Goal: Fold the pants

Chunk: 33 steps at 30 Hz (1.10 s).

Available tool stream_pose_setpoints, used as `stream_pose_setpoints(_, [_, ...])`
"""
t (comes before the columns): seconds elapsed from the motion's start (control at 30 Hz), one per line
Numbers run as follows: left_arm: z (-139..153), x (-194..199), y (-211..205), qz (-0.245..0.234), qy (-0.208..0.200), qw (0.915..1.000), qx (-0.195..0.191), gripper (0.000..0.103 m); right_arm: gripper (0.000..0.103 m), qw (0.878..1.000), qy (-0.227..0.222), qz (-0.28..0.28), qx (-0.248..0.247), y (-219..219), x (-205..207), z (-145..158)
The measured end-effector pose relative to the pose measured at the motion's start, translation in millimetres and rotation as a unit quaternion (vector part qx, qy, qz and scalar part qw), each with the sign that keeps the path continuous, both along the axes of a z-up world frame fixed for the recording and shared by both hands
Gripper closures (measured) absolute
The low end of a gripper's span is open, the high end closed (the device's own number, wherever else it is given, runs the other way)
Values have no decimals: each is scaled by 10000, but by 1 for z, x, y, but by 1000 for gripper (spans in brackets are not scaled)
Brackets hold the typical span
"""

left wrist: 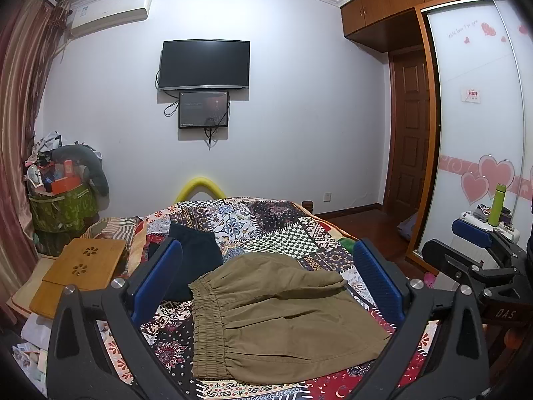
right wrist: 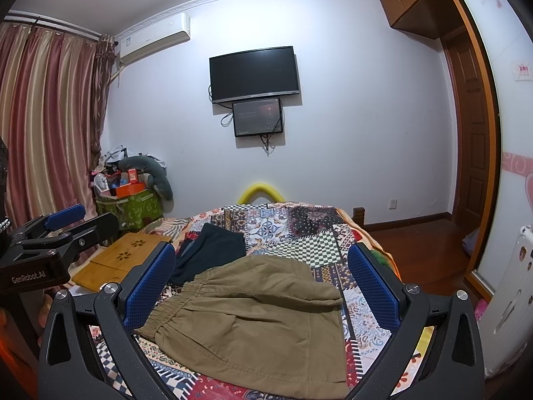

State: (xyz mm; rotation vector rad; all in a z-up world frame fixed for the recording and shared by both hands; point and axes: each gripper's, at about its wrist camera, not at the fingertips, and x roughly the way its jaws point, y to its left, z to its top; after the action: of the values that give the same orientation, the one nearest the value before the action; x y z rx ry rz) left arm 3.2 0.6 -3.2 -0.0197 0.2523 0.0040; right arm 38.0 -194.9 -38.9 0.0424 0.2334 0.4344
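The pants (left wrist: 276, 313) lie already folded on the bed (left wrist: 283, 223), waistband to my left. Both my grippers, left (left wrist: 266, 286) and right (right wrist: 263, 290), hover wide open, empty. I'd press creases flat, edges squared.

Pants (left wrist: 283, 313) — matt khaki cloth; tray (left wrist: 83, 266) — smooth wood.

Home bedroom: bed (left wrist: 266, 220) with patchwork quilt, wall TV (left wrist: 205, 64), air conditioner (left wrist: 110, 11), curtains (right wrist: 43, 116), wardrobe (left wrist: 479, 116) with heart stickers, wooden door (left wrist: 411, 133).
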Motion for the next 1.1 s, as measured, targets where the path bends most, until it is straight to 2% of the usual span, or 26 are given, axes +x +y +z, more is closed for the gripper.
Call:
stream_pose_setpoints(0.37, [-7, 15, 5, 12, 169, 9999, -26, 0, 0, 9999, 111, -56, 5, -3, 10, -8])
stream_pose_setpoints(0.57, [-26, 51, 15, 193, 592, 9981, 15, 0, 0, 9992, 324, -208, -109, -7, 34, -26])
stream_pose_setpoints(0.73, [-53, 95, 37, 452, 1116, 9927, 41, 0, 0, 9961, 795, -275, -247, -13, 65, -57])
stream_pose_setpoints(0.9, [-92, 140, 63, 568, 1814, 9817, 90, 0, 0, 9886, 1414, -326, -396, -21, 99, -91])
stream_pose_setpoints(1.07, [-141, 183, 98, 625, 2700, 9606, -219, 0, 1, 9765, 2067, -285, -530, -28, 136, -121])
stream_pose_setpoints(1.1, [-149, 190, 103, 667, 2821, 9568, -228, 3, 1, 9739, 2187, -263, -555, -30, 144, -128])
